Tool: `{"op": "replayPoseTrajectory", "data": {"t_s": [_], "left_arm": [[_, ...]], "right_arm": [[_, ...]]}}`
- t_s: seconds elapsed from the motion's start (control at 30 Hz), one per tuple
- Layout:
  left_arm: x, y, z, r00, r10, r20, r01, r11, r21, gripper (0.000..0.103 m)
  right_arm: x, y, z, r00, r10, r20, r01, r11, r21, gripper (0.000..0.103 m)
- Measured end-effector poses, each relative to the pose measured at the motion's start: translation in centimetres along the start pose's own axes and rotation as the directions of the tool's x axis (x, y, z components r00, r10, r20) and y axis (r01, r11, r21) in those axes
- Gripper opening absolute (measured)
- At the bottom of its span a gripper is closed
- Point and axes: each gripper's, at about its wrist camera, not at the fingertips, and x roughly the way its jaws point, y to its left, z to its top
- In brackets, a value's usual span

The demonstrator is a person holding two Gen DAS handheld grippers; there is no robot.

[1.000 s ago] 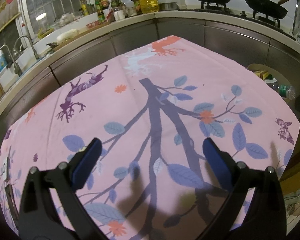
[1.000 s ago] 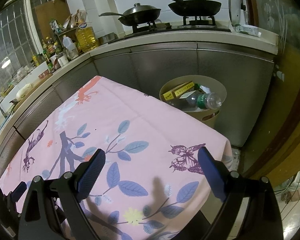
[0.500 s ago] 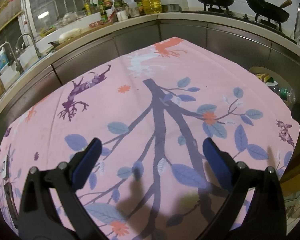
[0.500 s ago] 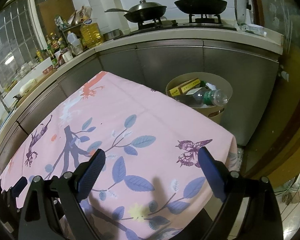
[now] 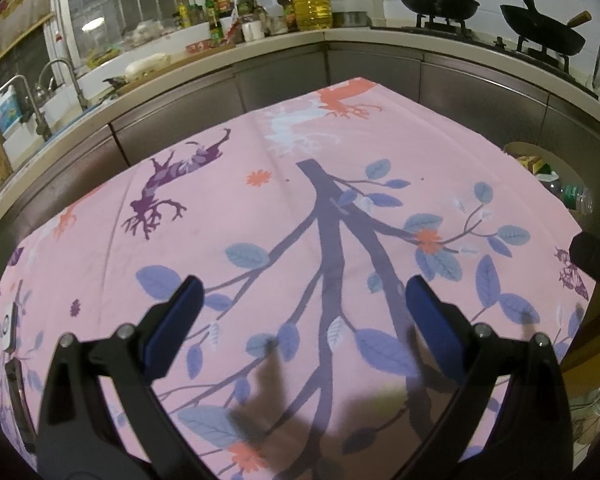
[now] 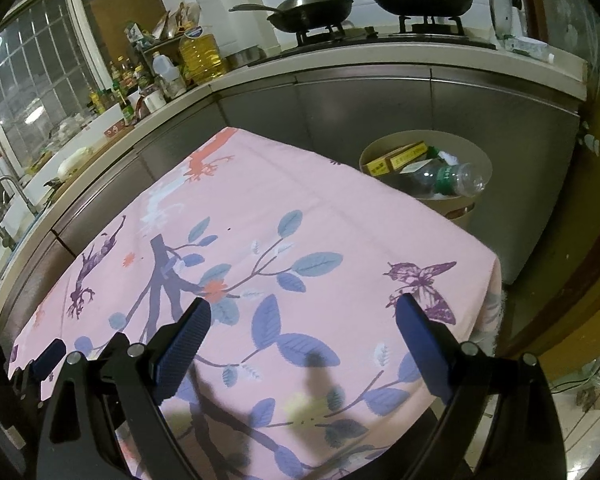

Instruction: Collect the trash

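Note:
A round beige trash bin (image 6: pixel 476 156) stands on the floor past the table's far right corner. It holds a clear plastic bottle (image 6: pixel 446 178) and yellow boxes (image 6: pixel 396 158). Its rim also shows in the left wrist view (image 5: pixel 560 162). My left gripper (image 5: pixel 300 308) is open and empty above the pink floral tablecloth (image 5: pixel 300 184). My right gripper (image 6: pixel 302 328) is open and empty above the same cloth (image 6: pixel 300 208), near its right side. No loose trash shows on the cloth.
Steel cabinets and a counter (image 6: pixel 380 60) wrap the far side, with woks (image 6: pixel 312 10) on a stove, oil bottles (image 5: pixel 310 6) and a sink tap (image 5: pixel 56 80). A small white device (image 5: pixel 8 326) lies at the cloth's left edge. The right gripper's body (image 5: pixel 598 260) shows at right.
Both grippers have drawn back and risen slightly, so the table and bin sit a little farther away. Both stay open and empty.

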Motion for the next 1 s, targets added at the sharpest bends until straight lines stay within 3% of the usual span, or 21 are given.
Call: {"op": "replayPoseTrajectory", "data": {"t_s": [0.37,1.0], "left_arm": [[-0.1,1.4,-0.1,1.0,-0.006,0.018,0.007,0.999,-0.034,0.097],[-0.7,1.5,0.1,0.998,0.038,0.044,-0.037,0.999,-0.031,0.097]], "right_arm": [[0.6,1.1,-0.5,0.997,0.058,-0.041,-0.059,0.998,-0.02,0.09],[0.8,1.1,-0.6,0.995,0.082,-0.054,-0.083,0.996,-0.014,0.09]]}}
